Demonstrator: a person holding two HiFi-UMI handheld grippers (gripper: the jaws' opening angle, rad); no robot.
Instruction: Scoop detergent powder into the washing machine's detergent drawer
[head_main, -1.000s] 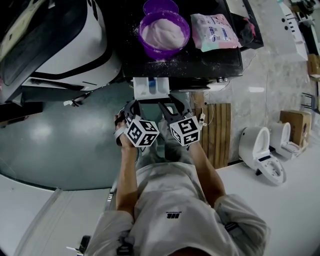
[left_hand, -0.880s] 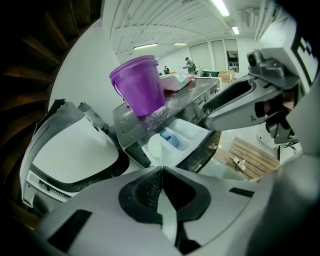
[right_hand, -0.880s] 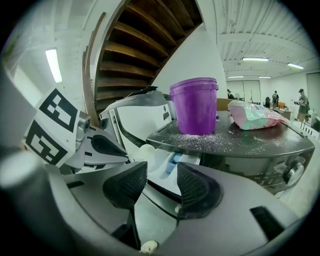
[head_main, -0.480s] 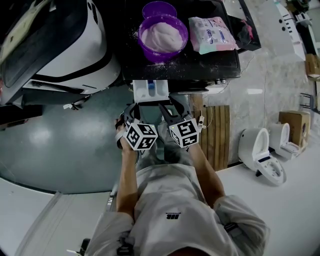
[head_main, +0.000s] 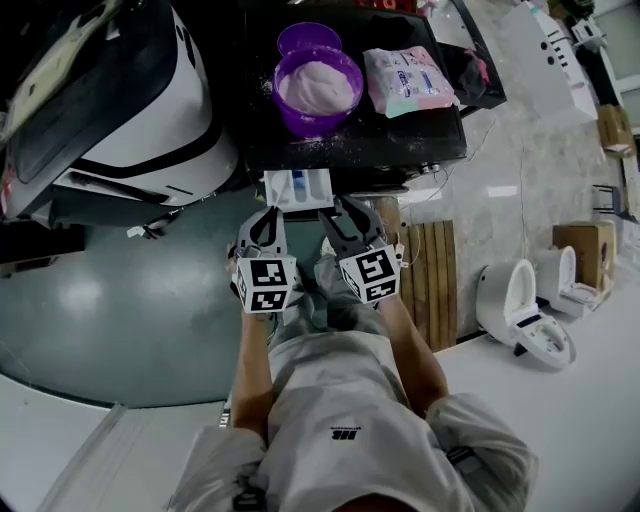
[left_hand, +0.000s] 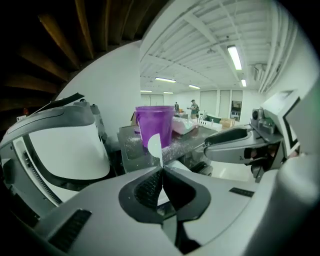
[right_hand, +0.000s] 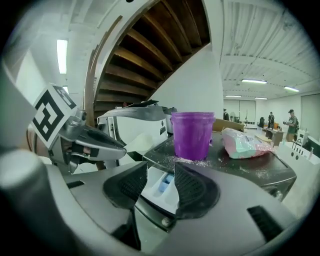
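Observation:
A purple tub (head_main: 318, 88) of white detergent powder stands on the black top of the washing machine (head_main: 400, 135), with spilled powder around it. Below it the white detergent drawer (head_main: 297, 188) is pulled out. My left gripper (head_main: 266, 222) hangs just in front of the drawer's left side; in the left gripper view it (left_hand: 161, 170) is shut on a thin white scoop (left_hand: 154, 146) that sticks up past the jaws. My right gripper (head_main: 345, 218) is beside it, open (right_hand: 161, 172), and the drawer (right_hand: 162, 186) shows between its fingers.
A pink and green detergent bag (head_main: 405, 80) lies right of the tub, and a purple lid (head_main: 308, 40) behind it. A white machine with an open door (head_main: 150, 110) stands at the left. A wooden slat mat (head_main: 430, 270), toilets (head_main: 520, 305) and a cardboard box (head_main: 585, 250) are at the right.
The left gripper has turned to point straight at the drawer and shifted slightly down-left. The right gripper stays almost where it was. The head camera has drifted.

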